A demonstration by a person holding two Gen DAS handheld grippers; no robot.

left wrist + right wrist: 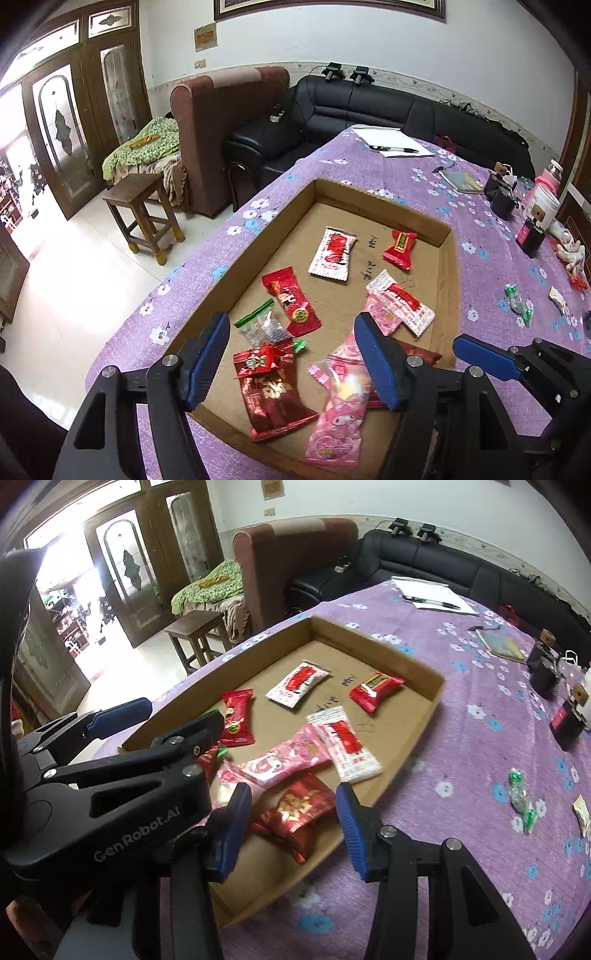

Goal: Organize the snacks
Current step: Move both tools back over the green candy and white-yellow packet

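While both grippers hover apart-jawed, snack packets [328, 254] lie in the cardboard tray [280, 210].

A purple cloth with white and blue flowers [491, 236] covers the bench. The cardboard tray [258, 236] at frame centre is plain brown. In it lie red wrappers [291, 306], white-and-red packets [332, 254] and a pink cartoon-print packet [341, 413]. At lower frame, the left gripper [291, 358] is black with blue pads. Green-and-clear candies [519, 304] lie at right.

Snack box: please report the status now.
Both grippers, left and right, open, empty, above box. Two snacks outside on cloth. Nothing blocking.
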